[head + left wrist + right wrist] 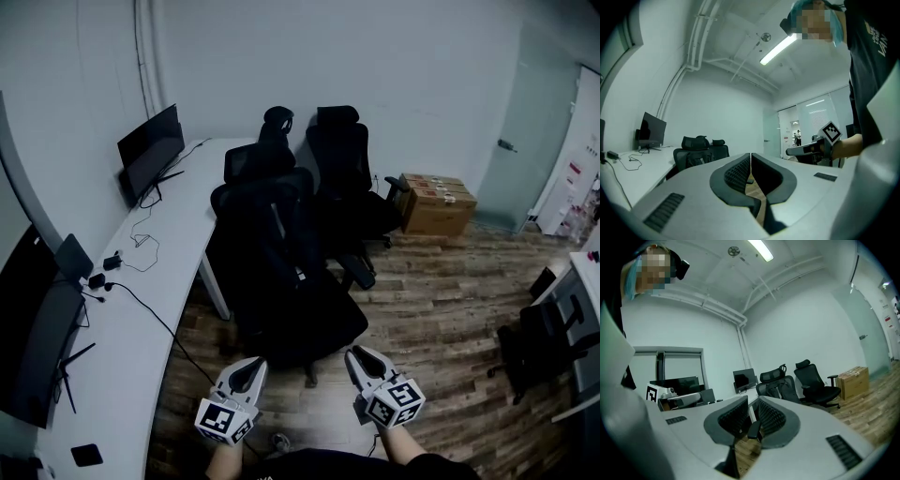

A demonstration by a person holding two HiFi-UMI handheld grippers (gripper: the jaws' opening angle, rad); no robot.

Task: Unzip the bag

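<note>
A black bag (270, 232) rests against the back of the nearest black office chair (300, 319), upright and dark, and I cannot make out its zipper. The same bag shows small and far off in the left gripper view (696, 158) and in the right gripper view (780, 389). My left gripper (255, 364) and right gripper (354, 352) are held side by side, level, short of the chair and touching nothing. The left gripper's (750, 161) jaws are together and empty. The right gripper's (752, 404) jaws show only a sliver between them and hold nothing.
A long curved white desk (141, 309) runs along the left with monitors (150, 150) and loose cables (141, 248). Two more black chairs (347, 178) stand behind the near one. A cardboard box (436, 202) sits on the wooden floor, and another chair (539, 342) stands at the right.
</note>
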